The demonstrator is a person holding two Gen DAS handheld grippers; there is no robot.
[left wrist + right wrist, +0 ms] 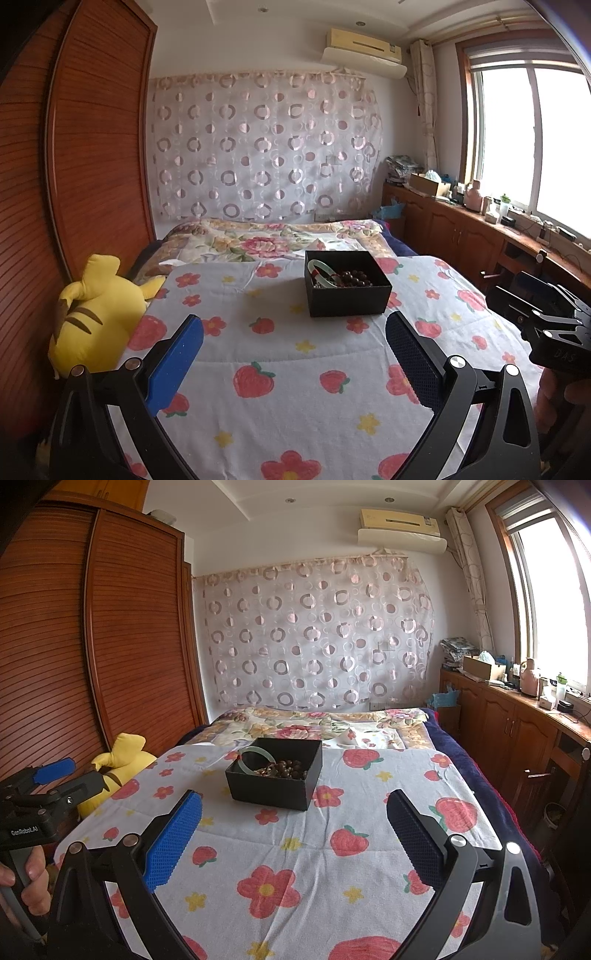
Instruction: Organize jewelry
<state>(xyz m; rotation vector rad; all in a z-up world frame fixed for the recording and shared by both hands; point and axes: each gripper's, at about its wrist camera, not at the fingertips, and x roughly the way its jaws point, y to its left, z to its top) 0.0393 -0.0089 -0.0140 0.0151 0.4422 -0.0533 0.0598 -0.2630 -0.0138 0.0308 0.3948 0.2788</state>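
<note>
A black open box (347, 300) stands on the strawberry-print bedspread (280, 354). Inside lie a pale green bangle (322, 268) and a dark brown bead bracelet (355, 277). The box (273, 790), the bangle (255, 758) and the beads (286, 768) also show in the right wrist view. My left gripper (294, 332) is open and empty, held above the bedspread short of the box. My right gripper (294, 810) is open and empty, also short of the box. The left gripper also shows at the left edge of the right wrist view (51, 775).
A yellow plush toy (99, 321) lies at the bed's left edge beside a wooden wardrobe (96, 147). A floral quilt (273, 240) covers the far end of the bed. A wooden cabinet with clutter (480, 225) runs under the window on the right.
</note>
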